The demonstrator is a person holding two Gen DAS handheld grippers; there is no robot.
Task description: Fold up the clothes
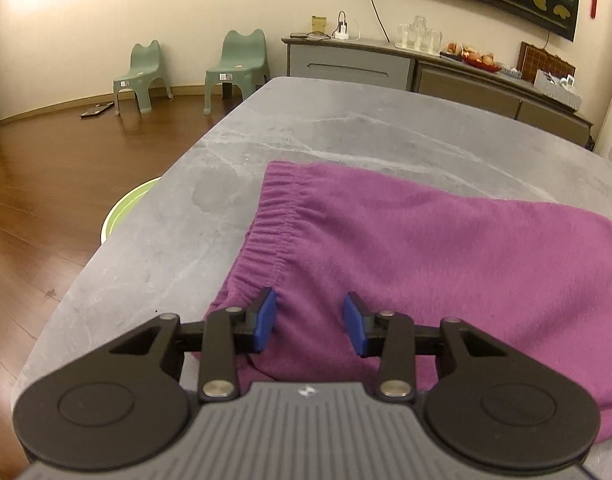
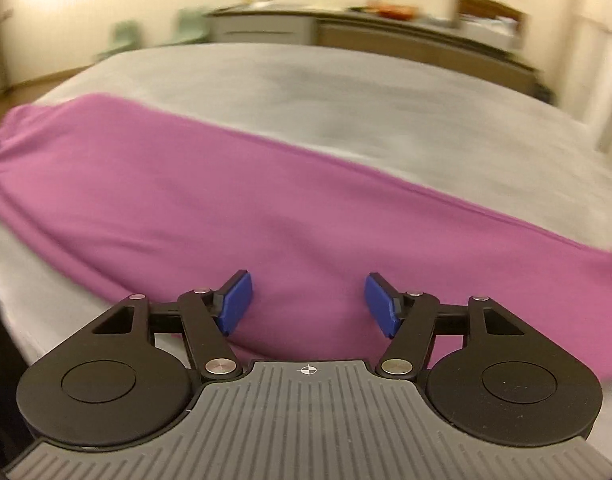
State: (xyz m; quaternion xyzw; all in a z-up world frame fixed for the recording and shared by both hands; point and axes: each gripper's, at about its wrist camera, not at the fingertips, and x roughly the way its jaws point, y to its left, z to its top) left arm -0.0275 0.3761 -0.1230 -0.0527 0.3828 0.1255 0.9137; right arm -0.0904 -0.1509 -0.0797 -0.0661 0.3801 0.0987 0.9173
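Note:
A pair of purple fleece pants (image 1: pixel 405 248) lies flat on the grey marble table (image 1: pixel 290 128). Its gathered elastic waistband (image 1: pixel 274 220) faces left in the left wrist view. My left gripper (image 1: pixel 309 322) is open, its blue pads just above the cloth near the waistband's near corner. In the right wrist view, which is blurred, the pants (image 2: pixel 226 200) stretch across the table (image 2: pixel 345 96) from left to right. My right gripper (image 2: pixel 309 304) is open over the near edge of the cloth, holding nothing.
The table's left edge (image 1: pixel 118 248) drops to a wooden floor (image 1: pixel 46 184). A green round stool (image 1: pixel 122 208) stands under that edge. Two green child chairs (image 1: pixel 234 68) and a grey sideboard (image 1: pixel 385 68) with glasses and fruit stand by the far wall.

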